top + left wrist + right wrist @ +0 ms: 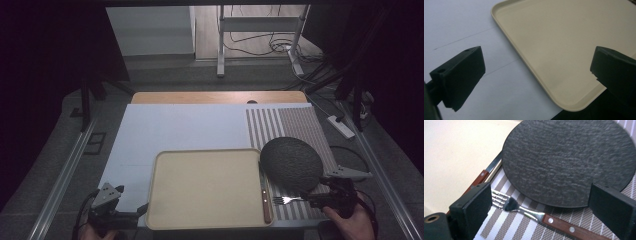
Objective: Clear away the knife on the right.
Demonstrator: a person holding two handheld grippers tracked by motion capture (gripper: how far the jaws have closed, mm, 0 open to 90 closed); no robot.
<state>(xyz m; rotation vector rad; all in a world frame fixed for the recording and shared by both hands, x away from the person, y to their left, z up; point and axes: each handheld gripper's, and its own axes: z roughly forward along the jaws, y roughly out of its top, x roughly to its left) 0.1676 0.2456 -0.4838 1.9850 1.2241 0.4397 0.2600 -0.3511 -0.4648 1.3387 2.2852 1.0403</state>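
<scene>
A: What sits on the table (150, 130)?

B: A white sheet covers most of it. On the near middle lies a beige tray (207, 187), bare inside. To its right is a striped mat (295, 127), and on the mat a dark round plate (291, 162) with a rough, slate-like face.

A: Any cutlery?

B: A knife (265, 197) with a wooden handle lies along the tray's right edge, between tray and plate; its blade runs under or just beside the plate's rim. A fork (286, 200) lies on the mat just in front of the plate, tines toward the tray.

A: Where is the right gripper (327, 197)?

B: At the mat's near right corner, held in a hand (352, 222). In the right gripper view its jaws stand wide apart, one to each side of the fork (534, 213). The fork's wooden handle runs between them on the mat; neither jaw touches it. The plate (569, 162) lies just beyond.

A: And the left gripper (132, 214)?

B: By the tray's near left corner. In the left gripper view its jaws are also wide apart and hold nothing: one over the white sheet, the other over the tray (564, 50) near its corner.
</scene>
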